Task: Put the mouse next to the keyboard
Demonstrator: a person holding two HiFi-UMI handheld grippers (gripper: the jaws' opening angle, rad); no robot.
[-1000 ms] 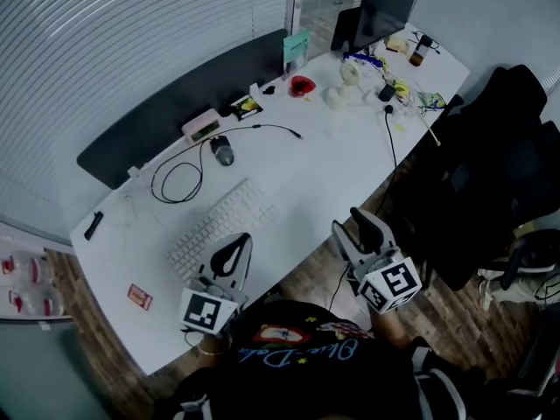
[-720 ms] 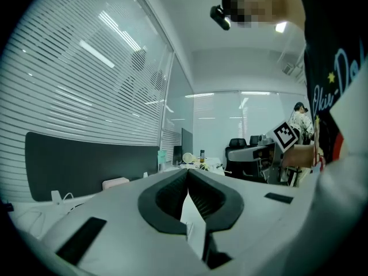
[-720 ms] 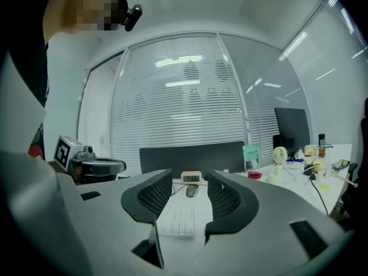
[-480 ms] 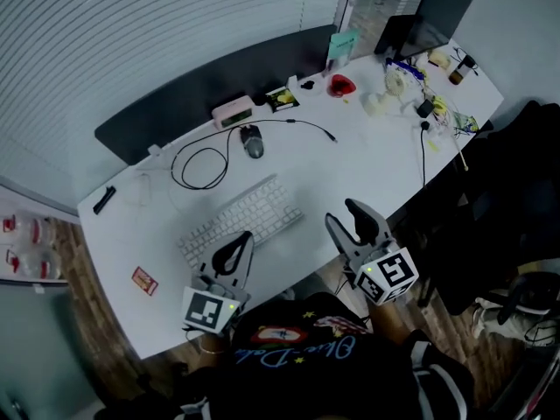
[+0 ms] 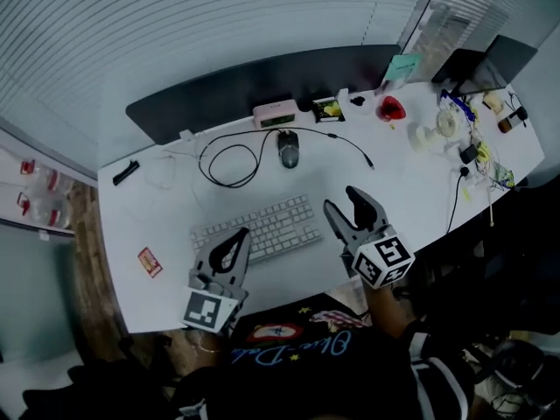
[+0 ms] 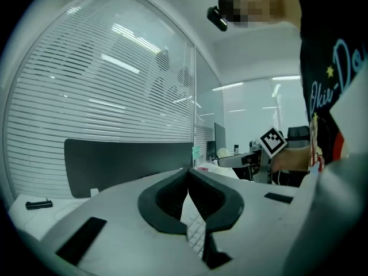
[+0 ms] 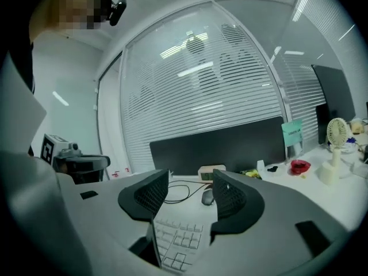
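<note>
Right hand-held gripper (image 5: 343, 201), jaws just opening, empty, hovers near keyboard (image 5: 254, 230).

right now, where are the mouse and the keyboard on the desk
mouse (image 5: 289, 148): head view, on the top of its dark shell
keyboard (image 5: 258, 228): head view, on the middle of its white keys
</note>
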